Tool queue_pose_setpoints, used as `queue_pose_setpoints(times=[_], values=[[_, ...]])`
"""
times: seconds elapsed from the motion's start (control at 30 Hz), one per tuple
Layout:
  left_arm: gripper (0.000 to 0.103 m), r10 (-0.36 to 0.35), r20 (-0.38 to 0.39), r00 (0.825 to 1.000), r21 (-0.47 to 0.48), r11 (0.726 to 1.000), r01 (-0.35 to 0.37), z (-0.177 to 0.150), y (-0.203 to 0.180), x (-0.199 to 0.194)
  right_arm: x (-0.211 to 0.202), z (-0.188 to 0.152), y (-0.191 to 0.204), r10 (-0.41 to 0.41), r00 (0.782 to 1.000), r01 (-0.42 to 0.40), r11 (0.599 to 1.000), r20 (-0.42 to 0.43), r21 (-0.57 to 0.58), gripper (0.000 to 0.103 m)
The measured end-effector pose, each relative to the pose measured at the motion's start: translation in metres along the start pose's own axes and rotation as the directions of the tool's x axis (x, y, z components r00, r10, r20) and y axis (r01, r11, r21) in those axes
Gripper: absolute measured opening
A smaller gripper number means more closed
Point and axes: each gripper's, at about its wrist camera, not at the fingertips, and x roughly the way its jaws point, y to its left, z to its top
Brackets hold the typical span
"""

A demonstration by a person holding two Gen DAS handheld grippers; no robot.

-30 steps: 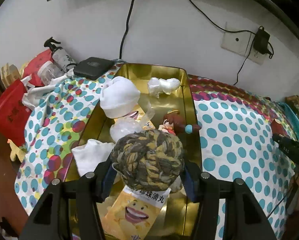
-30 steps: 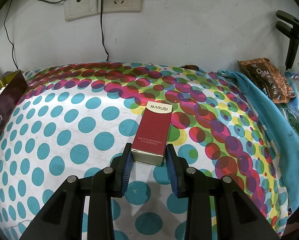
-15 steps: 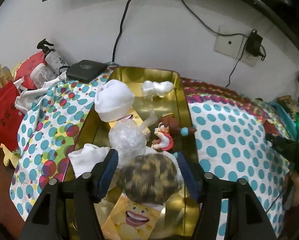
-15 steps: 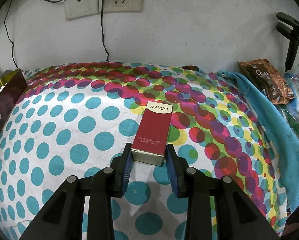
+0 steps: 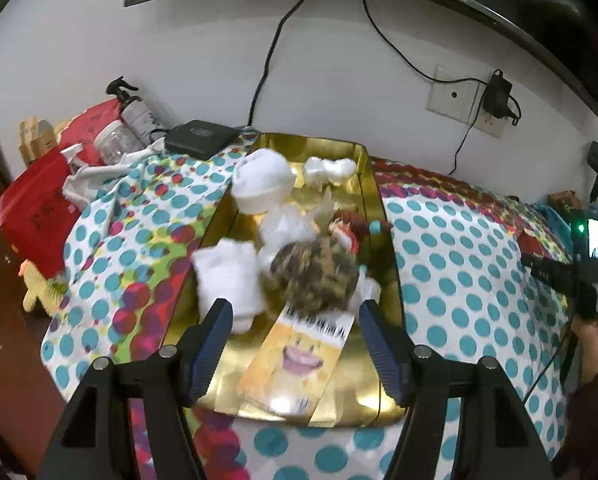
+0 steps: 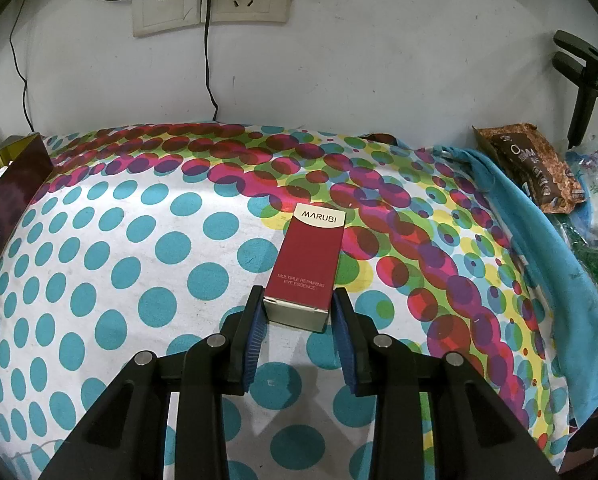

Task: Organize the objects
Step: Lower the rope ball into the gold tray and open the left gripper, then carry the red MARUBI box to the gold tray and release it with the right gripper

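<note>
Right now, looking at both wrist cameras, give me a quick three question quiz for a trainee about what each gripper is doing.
1. True or false: the left gripper is open, and the yarn ball lies in the gold tray.
2. What does the right gripper hold? A) a blue cloth B) a red Marubi box C) a snack packet
3. Fill in: the red box's far end rests on the ______ cloth.

Key
1. True; the fingers stand apart, clear of the ball.
2. B; both pads press the box's near end.
3. Polka-dot.
</note>
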Motion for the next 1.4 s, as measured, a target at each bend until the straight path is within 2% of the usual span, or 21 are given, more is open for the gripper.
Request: queue_pose_setpoints(times=[0.27,0.5,0.6,0.7,0.8,0.93,1.07,1.23,1.4], values=[[0.068,0.059,0.005,0.998,0.059,0.996,-0.059,-0.027,0.003,-0.018,-0.005,0.002,0.0,0.013,1.0,-0.013,1.0,0.021,0.001,0.031],[0.068,0.055,0.0,0.998,0.022,0.998,-0.055,-0.038,0.019,-0.026,-0.015,0.003,0.01,0.022,0.997,-0.018,0.999,0.071,-0.045,0.03],[0.068,0.051,0.001,0.999,-0.011,0.999,-0.051,-0.041,0.03,-0.028,-0.026,0.004,0.021,0.068,0.995,-0.064,0.996,0.076,-0.054,0.03],[0.068,0.045,-0.002,0.999,-0.065,0.997,-0.045,-0.043,0.043,-0.028,-0.052,0.01,0.043,0.159,0.981,-0.151,0.985,0.107,-0.081,0.029],[0.068,0.04,-0.005,0.999,-0.109,0.993,-0.04,-0.047,0.053,-0.029,-0.084,0.017,0.081,0.245,0.959,-0.221,0.961,0.142,-0.164,0.028],[0.068,0.053,-0.01,0.999,-0.127,0.991,-0.053,-0.052,0.063,-0.03,-0.122,0.023,0.136,0.381,0.911,-0.336,0.907,0.156,-0.253,0.028],[0.068,0.064,-0.001,0.998,-0.143,0.988,-0.064,-0.057,0.075,-0.035,-0.139,0.03,0.179,0.458,0.879,-0.404,0.864,0.134,-0.3,0.028],[0.068,0.099,0.018,0.995,-0.151,0.984,-0.095,-0.06,0.088,-0.04,-0.144,0.043,0.219,0.493,0.863,-0.438,0.84,0.112,-0.321,0.028],[0.068,0.112,0.03,0.993,-0.162,0.981,-0.106,-0.06,0.098,-0.043,-0.139,0.047,0.25,0.499,0.864,-0.451,0.826,0.068,-0.337,0.028]])
